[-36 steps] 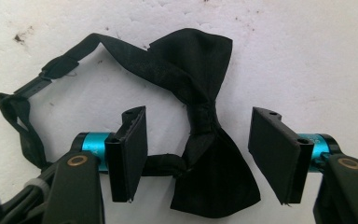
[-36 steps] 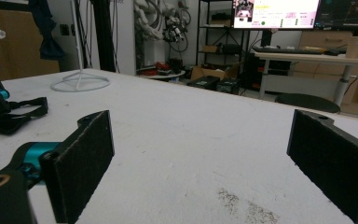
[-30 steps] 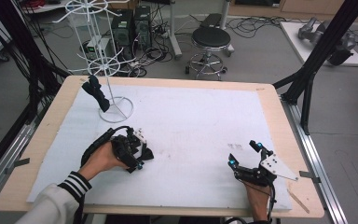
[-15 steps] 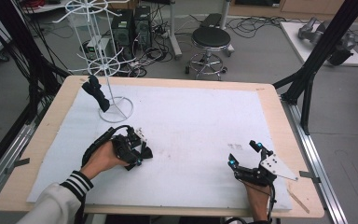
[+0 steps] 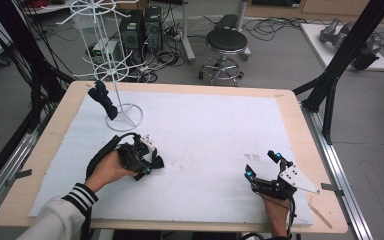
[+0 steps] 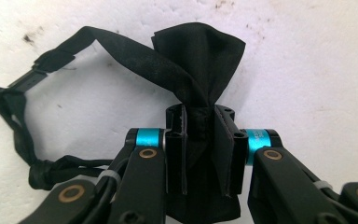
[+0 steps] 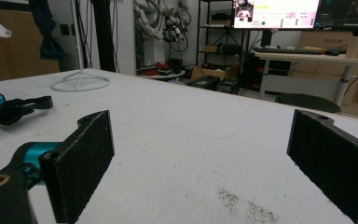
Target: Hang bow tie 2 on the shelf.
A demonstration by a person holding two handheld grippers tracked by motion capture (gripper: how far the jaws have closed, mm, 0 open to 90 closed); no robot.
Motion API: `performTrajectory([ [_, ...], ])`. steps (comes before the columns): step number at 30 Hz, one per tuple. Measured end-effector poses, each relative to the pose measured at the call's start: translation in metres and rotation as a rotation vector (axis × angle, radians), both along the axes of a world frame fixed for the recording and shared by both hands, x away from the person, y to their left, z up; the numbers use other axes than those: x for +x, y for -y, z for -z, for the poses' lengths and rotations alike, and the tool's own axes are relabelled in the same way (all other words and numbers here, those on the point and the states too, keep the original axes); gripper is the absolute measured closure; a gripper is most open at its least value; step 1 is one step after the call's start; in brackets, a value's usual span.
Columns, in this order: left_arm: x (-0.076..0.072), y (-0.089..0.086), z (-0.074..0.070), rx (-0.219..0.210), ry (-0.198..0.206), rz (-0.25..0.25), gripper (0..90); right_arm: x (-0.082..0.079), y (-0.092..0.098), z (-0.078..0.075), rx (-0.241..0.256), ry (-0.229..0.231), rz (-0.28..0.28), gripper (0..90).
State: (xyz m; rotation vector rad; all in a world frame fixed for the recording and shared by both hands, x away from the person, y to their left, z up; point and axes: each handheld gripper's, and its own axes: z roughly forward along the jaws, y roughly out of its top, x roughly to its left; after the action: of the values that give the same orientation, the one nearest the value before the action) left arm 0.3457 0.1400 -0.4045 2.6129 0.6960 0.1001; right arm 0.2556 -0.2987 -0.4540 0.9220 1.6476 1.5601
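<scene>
White wire rack (image 5: 105,60) standing at far-left of worktop (image 5: 290,107), ring base (image 5: 127,116) resting on white mat (image 5: 215,130); second black cloth item (image 5: 103,99) hanging on rack just above base. Same base (image 7: 80,81) seen far off in right gripper view. Round black stool (image 5: 225,42) on floor beyond worktop, computer towers (image 5: 140,30) and cable tangle beside it. Lit monitors (image 7: 277,7) on desk across room. Dark smudges (image 7: 247,205) on mat.

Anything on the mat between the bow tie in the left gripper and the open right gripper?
No. In the high view the white mat between the bow tie pinched in the left gripper and the right gripper is bare, apart from faint smudges.
</scene>
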Motion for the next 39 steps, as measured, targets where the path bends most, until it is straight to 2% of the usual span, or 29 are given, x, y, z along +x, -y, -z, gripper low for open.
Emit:
performTrajectory([
  [4, -0.001, -0.004, -0.003, -0.020, 0.024, -0.005, 75.7, 0.000, 0.000, 0.000, -0.005, 0.008, 0.001, 6.5],
  [7, -0.002, -0.006, -0.007, -0.057, 0.049, -0.003, 75.7, 0.001, 0.000, 0.000, -0.004, 0.008, 0.000, 6.5],
  [14, -0.005, -0.013, -0.015, -0.131, 0.131, -0.022, 75.9, 0.001, 0.000, 0.000, -0.005, 0.009, 0.000, 6.5],
  [19, -0.006, -0.018, -0.022, -0.166, 0.176, -0.020, 75.9, 0.000, 0.000, 0.000, -0.006, 0.009, 0.001, 6.5],
  [23, -0.008, -0.020, -0.025, -0.192, 0.214, -0.041, 75.9, 0.000, 0.000, 0.000, -0.005, 0.009, 0.001, 6.5],
  [31, -0.009, -0.027, -0.030, -0.239, 0.252, -0.072, 76.0, 0.000, 0.000, 0.000, -0.003, 0.003, 0.001, 6.5],
  [39, -0.009, -0.039, -0.038, -0.339, 0.289, -0.111, 76.0, 0.000, 0.000, 0.000, -0.004, 0.003, 0.000, 6.5],
])
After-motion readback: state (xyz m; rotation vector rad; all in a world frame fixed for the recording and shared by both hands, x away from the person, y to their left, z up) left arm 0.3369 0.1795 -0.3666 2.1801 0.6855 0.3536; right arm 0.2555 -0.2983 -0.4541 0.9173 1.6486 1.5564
